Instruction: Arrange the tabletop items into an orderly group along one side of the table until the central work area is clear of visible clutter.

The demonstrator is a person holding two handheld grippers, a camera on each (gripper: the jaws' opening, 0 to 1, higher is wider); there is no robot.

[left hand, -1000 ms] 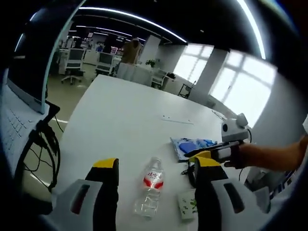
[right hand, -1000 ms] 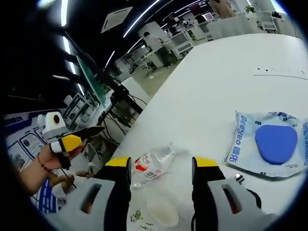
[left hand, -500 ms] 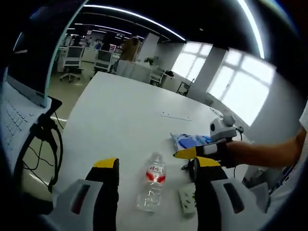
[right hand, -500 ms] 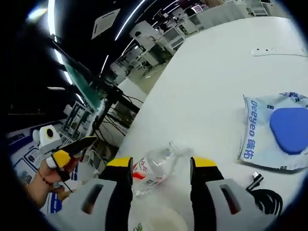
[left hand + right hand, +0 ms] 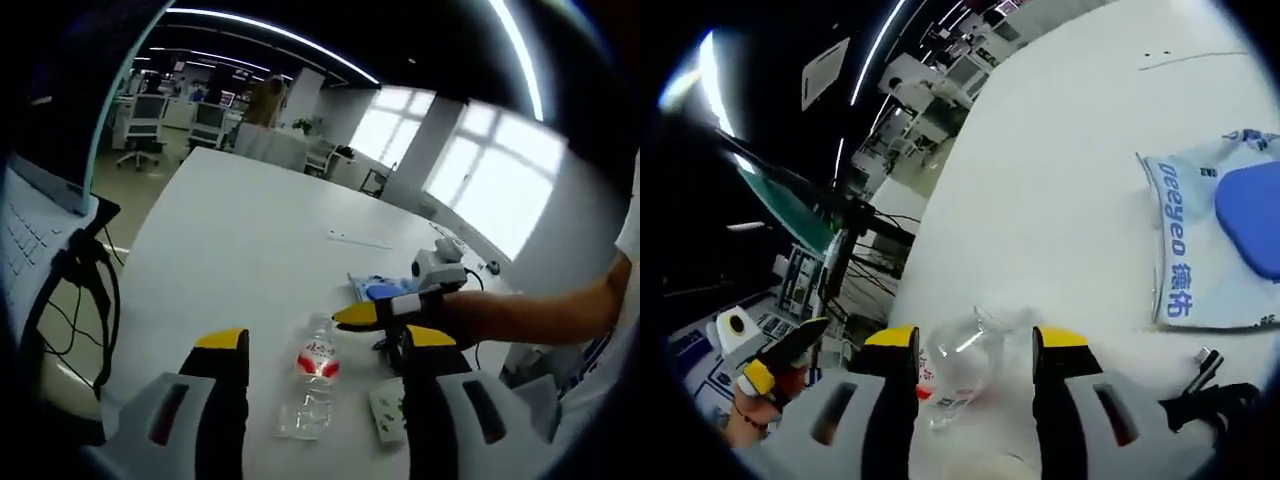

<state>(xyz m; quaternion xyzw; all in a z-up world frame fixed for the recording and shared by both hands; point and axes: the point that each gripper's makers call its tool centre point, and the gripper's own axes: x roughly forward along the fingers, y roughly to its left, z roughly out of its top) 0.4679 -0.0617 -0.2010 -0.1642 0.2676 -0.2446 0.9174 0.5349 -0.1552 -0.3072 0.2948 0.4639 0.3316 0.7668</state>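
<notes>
Left gripper view puts your left gripper (image 5: 318, 345) over the white table (image 5: 240, 240), jaws spread wide, with a clear plastic bottle (image 5: 310, 390) lying between them, its red label facing up, the writing too small to read. Your right gripper (image 5: 974, 345) has its jaws parted around that bottle's clear body without visibly touching it. Right of the bottle sits a paper cup (image 5: 388, 412) with a green print. Farther right lies a packet (image 5: 1210, 245) printed "Deeyeo", beside a black cable (image 5: 1212, 395).
</notes>
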